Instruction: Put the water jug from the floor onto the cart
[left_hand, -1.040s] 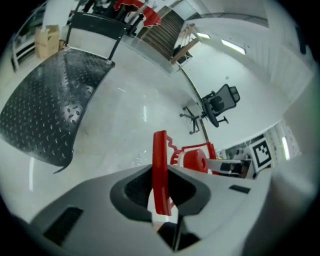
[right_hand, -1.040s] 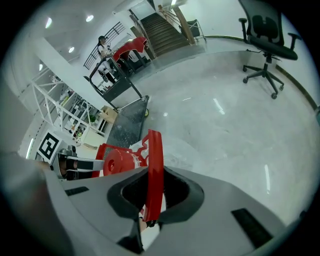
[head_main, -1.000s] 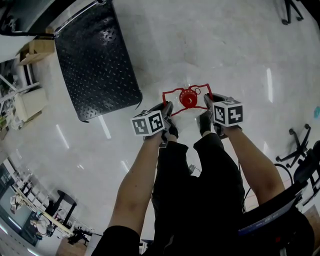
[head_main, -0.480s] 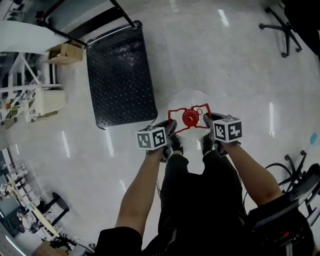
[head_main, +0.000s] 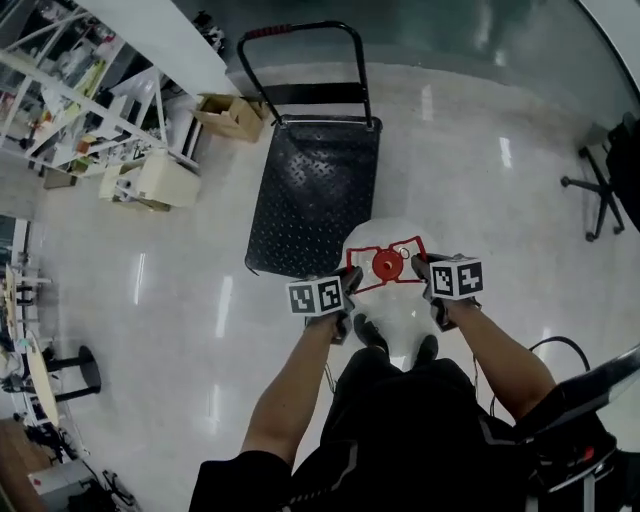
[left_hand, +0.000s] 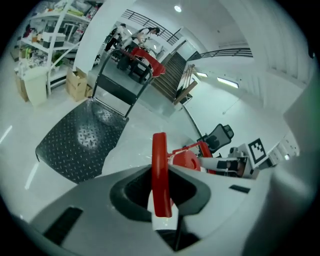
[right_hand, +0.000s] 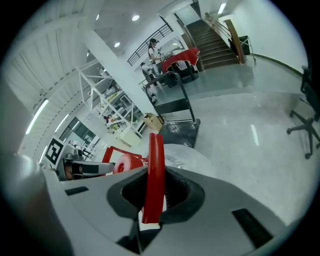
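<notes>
2 grips on the red handle (left_hand: 159, 150) of the water jug (head_main: 392, 312) — left tongs (left_hand: 161, 197), right tongs (right_hand: 152, 197).

Head view: from high overhead, steeply down on left tool (head_main: 348, 285), right tool (head_main: 421, 268) and cart (head_main: 315, 190). Left gripper view, right gripper view: close along own jaws, tilted down, each catching the other tool across water jug (head_main: 385, 264); cart shared by all three.
</notes>
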